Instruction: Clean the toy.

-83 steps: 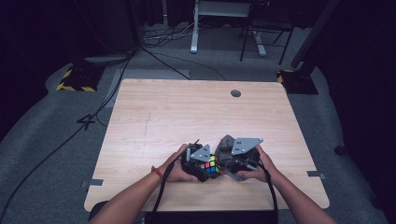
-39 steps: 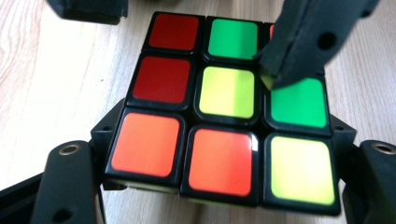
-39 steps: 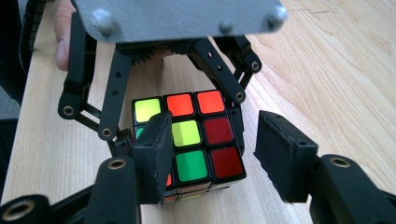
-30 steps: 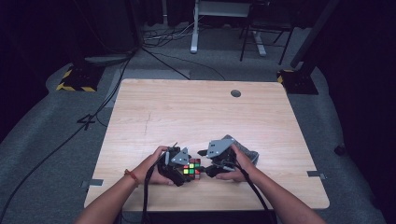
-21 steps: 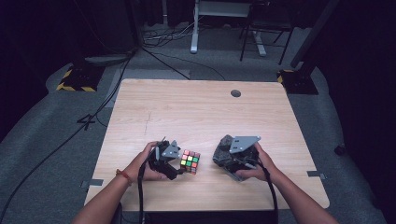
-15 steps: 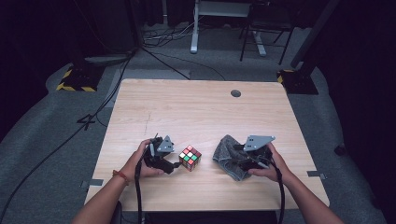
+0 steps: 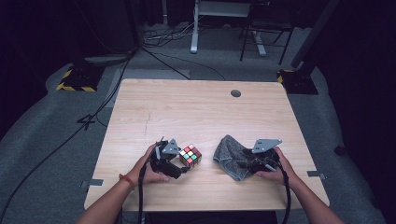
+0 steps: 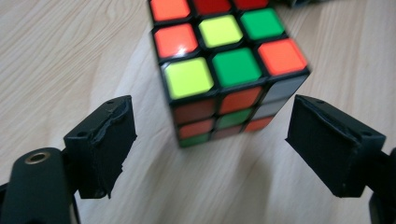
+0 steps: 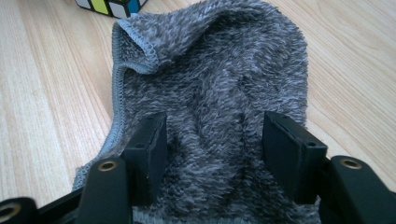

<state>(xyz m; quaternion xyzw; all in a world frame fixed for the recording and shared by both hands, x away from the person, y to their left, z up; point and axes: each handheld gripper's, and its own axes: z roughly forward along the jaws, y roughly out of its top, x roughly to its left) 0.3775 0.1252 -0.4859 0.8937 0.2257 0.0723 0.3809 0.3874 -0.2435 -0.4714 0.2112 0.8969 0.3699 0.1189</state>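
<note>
The multicoloured plastic puzzle cube (image 8: 219, 70) (no readable writing) sits on the pale wooden desk (image 7: 196, 112), free between the left hand-held gripper (image 8: 210, 140), whose jaws have just been opening. The right hand-held gripper (image 9: 210, 154) clamps the fuzzy grey cloth (image 9: 219, 79).

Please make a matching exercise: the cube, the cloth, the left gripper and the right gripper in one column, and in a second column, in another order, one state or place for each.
Things:
1. cube
2. cloth
3. left gripper
4. right gripper

States or places:
A. jaws around grey fabric
B. stands free on the table, with coloured squares
C. open, jaws on both sides of the cube, not touching it
D. grey, fluffy, lies bunched at the right

Pairs: 1-B, 2-D, 3-C, 4-A
</note>
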